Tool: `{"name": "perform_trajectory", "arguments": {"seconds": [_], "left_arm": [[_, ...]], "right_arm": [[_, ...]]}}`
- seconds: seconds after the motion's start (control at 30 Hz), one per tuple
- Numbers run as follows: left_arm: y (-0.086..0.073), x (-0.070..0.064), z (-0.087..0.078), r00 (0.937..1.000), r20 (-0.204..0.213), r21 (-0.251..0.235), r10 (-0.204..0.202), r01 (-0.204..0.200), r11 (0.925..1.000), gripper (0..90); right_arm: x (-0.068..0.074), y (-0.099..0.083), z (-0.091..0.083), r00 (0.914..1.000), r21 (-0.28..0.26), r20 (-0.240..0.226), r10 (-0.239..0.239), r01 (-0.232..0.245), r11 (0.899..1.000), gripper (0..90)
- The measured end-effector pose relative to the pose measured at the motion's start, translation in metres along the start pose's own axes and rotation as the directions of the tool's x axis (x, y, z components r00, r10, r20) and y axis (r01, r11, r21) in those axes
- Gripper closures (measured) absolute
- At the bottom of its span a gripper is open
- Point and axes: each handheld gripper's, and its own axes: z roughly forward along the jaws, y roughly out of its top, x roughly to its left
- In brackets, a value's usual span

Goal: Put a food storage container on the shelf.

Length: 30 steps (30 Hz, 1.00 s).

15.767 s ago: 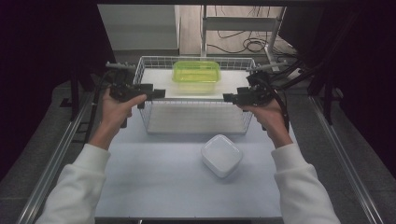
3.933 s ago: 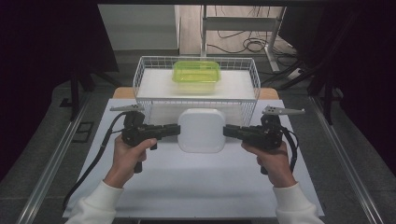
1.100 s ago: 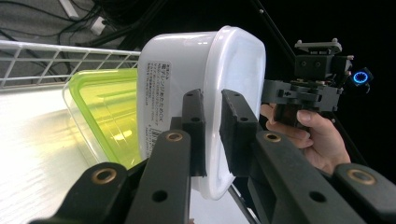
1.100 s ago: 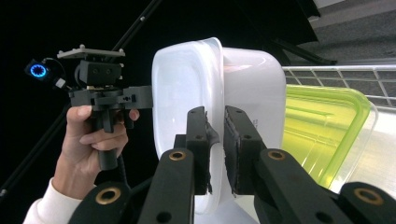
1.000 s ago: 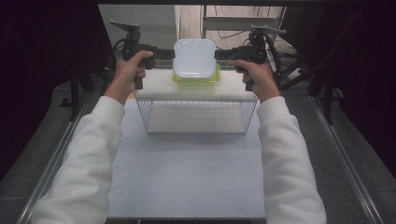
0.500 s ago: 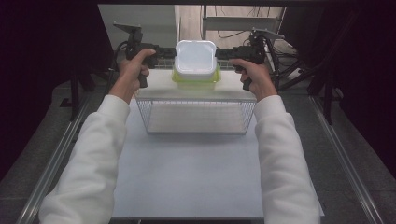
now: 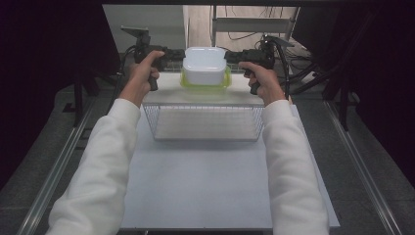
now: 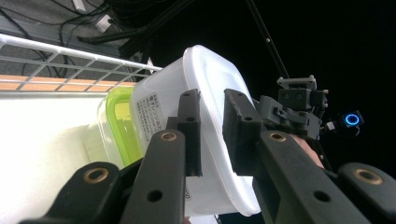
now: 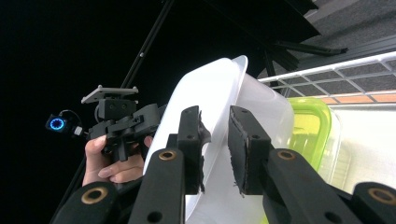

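A: Over the basket (image 7: 203,122), you've got the tub (image 7: 204,63) on the green box (image 7: 205,85)?
B: Yes. Your left gripper (image 7: 178,53) and right gripper (image 7: 230,56) each clamp its rim.

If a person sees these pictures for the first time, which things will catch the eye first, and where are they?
The white container stands out first: it is held between the left gripper and the right gripper, each clamped on its rim, at the far end of the table. Directly under it sits a bright green-lidded box at the back of the wire basket. The person's white sleeves reach in from the bottom of the high view.
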Motion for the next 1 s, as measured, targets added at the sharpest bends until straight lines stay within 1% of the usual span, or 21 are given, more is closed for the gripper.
{"name": "perform_trajectory", "arguments": {"seconds": [0.1, 0.2, 0.23, 0.27, 0.3, 0.33, 0.4, 0.47, 0.53, 0.57, 0.6, 0.67, 0.7, 0.73, 0.77, 0.8, 0.83, 0.9, 0.93, 0.97, 1.0], "left_arm": [[-0.001, 0.0, 0.001, 1.0, -0.002, 0.0, 0.009, -0.009, 1.0, 75.9], [-0.002, 0.0, 0.003, 0.9997, -0.004, 0.002, 0.022, -0.022, 0.9997, 72.1], [-0.003, -0.002, 0.003, 0.9993, -0.01, -0.006, 0.035, -0.035, 0.9994, 69.4], [-0.003, -0.003, 0.003, 0.9988, -0.012, -0.012, 0.047, -0.047, 0.9988, 63.8], [-0.004, -0.005, 0.001, 0.9975, -0.01, -0.025, 0.07, -0.07, 0.9972, 60.0], [-0.004, -0.008, 0.0, 0.9957, -0.011, -0.034, 0.092, -0.092, 0.9951, 55.2], [-0.004, -0.013, -0.004, 0.9891, -0.044, -0.044, 0.14, -0.142, 0.9888, 43.2], [-0.005, -0.018, -0.01, 0.9853, -0.048, -0.048, 0.164, -0.166, 0.985, 35.7], [-0.008, -0.023, -0.014, 0.9767, -0.069, -0.03, 0.203, -0.205, 0.9782, 32.7], [-0.011, -0.027, -0.017, 0.9712, -0.076, -0.023, 0.226, -0.228, 0.9734, 32.0], [-0.014, -0.03, -0.02, 0.9675, -0.075, -0.017, 0.241, -0.243, 0.9698, 30.7], [-0.018, -0.034, -0.025, 0.9638, -0.069, -0.014, 0.258, -0.259, 0.9657, 29.3], [-0.021, -0.037, -0.029, 0.9601, -0.063, -0.01, 0.272, -0.273, 0.9618, 28.6], [-0.023, -0.038, -0.031, 0.9584, -0.064, -0.011, 0.278, -0.279, 0.9601, 27.9], [-0.025, -0.039, -0.033, 0.9542, -0.064, -0.005, 0.292, -0.293, 0.956, 27.6], [-0.027, -0.04, -0.034, 0.9513, -0.067, 0.0, 0.301, -0.301, 0.9535, 26.9], [-0.03, -0.04, -0.036, 0.9455, -0.065, 0.011, 0.319, -0.319, 0.9477, 26.8], [-0.034, -0.041, -0.038, 0.9363, -0.057, 0.029, 0.347, -0.345, 0.938, 25.5], [-0.036, -0.042, -0.038, 0.9333, -0.061, 0.036, 0.354, -0.352, 0.9351, 24.8], [-0.038, -0.044, -0.04, 0.9266, -0.064, 0.049, 0.37, -0.368, 0.9286, 24.5], [-0.04, -0.045, -0.041, 0.9227, -0.064, 0.054, 0.38, -0.377, 0.9246, 24.2]], "right_arm": [[0.001, 0.0, 0.0, 1.0, 0.002, -0.001, 0.004, -0.004, 1.0, 71.7], [0.002, -0.001, 0.001, 0.9999, 0.002, 0.007, -0.012, 0.012, 1.0, 65.2], [0.003, -0.002, 0.002, 0.9996, 0.0, 0.01, -0.026, 0.026, 1.0, 62.5], [0.005, -0.002, 0.002, 0.9993, -0.004, 0.009, -0.036, 0.036, 0.999, 59.4], [0.006, -0.003, 0.002, 0.9991, -0.011, 0.01, -0.042, 0.042, 0.999, 57.1], [0.009, -0.004, 0.002, 0.9978, -0.014, 0.016, -0.065, 0.065, 0.998, 54.7], [0.014, -0.006, 0.0, 0.9931, -0.023, 0.051, -0.105, 0.107, 0.994, 49.4], [0.02, -0.007, -0.004, 0.9866, -0.038, 0.083, -0.141, 0.144, 0.989, 45.5], [0.027, -0.008, -0.01, 0.9759, -0.048, 0.113, -0.186, 0.193, 0.98, 43.0], [0.029, -0.009, -0.013, 0.9729, -0.049, 0.118, -0.199, 0.206, 0.977, 41.9], [0.033, -0.011, -0.017, 0.9677, -0.045, 0.125, -0.219, 0.226, 0.973, 39.9], [0.038, -0.015, -0.023, 0.9553, -0.027, 0.141, -0.26, 0.266, 0.964, 37.4], [0.039, -0.016, -0.025, 0.951, -0.019, 0.141, -0.275, 0.28, 0.96, 36.3], [0.041, -0.018, -0.028, 0.9451, -0.009, 0.142, -0.294, 0.299, 0.954, 34.9], [0.041, -0.019, -0.029, 0.9409, -0.004, 0.143, -0.307, 0.311, 0.951, 34.0], [0.041, -0.02, -0.032, 0.9342, 0.002, 0.145, -0.326, 0.329, 0.944, 31.9], [0.04, -0.022, -0.034, 0.9309, 0.009, 0.145, -0.335, 0.337, 0.941, 30.7], [0.039, -0.025, -0.038, 0.9216, 0.029, 0.144, -0.36, 0.36, 0.933, 29.3], [0.039, -0.027, -0.041, 0.9131, 0.041, 0.15, -0.379, 0.377, 0.925, 29.0], [0.039, -0.028, -0.043, 0.9087, 0.049, 0.152, -0.389, 0.386, 0.921, 28.7], [0.039, -0.031, -0.047, 0.9022, 0.062, 0.149, -0.405, 0.4, 0.914, 28.0]]}}
